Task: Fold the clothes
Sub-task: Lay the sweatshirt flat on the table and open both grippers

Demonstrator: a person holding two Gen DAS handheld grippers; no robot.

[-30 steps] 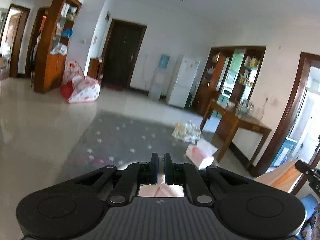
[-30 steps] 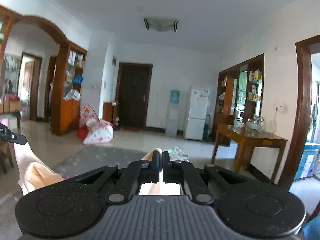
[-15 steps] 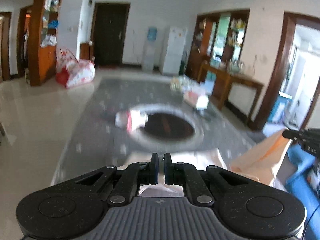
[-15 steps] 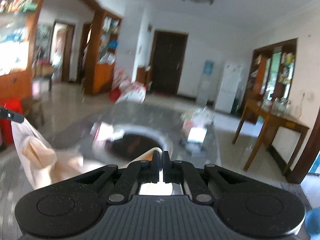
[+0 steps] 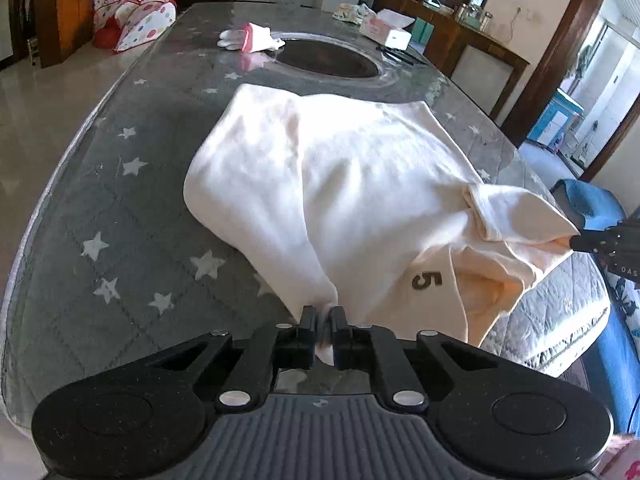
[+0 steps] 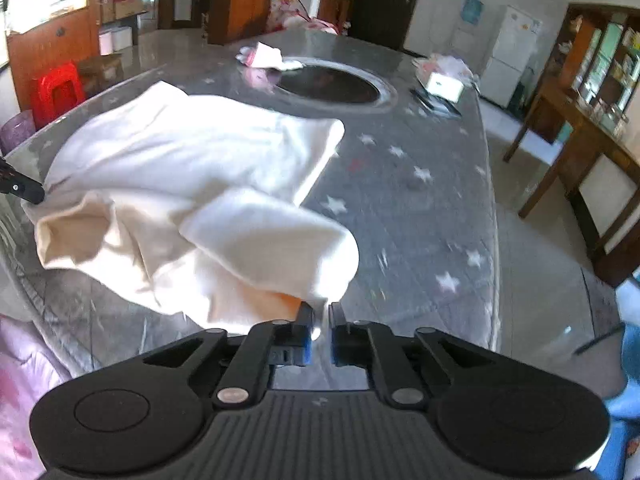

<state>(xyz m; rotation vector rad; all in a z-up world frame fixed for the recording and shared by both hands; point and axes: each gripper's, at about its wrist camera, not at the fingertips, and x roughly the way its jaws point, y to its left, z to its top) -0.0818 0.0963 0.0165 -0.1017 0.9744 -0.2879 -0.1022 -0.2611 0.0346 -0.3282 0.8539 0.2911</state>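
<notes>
Across star-patterned surface point(image 5: 120, 208), cream garment point(image 5: 352, 168) pinched by left gripper point(image 5: 323, 320) and right gripper point(image 6: 319, 318), jaws nearly closed on corners, far edge draped toward 12 o'clock, presumably for spreading flat.

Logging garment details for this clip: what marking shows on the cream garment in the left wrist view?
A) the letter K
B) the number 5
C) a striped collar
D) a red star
B: a dark 5 is printed on the cream garment, right of the left tool.

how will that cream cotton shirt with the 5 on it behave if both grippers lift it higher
Probably floppy: the cream cotton shirt sags between the left gripper and right gripper. It looks light, bunching softly. The free end would likely drag over the grey star-patterned table cover.
</notes>
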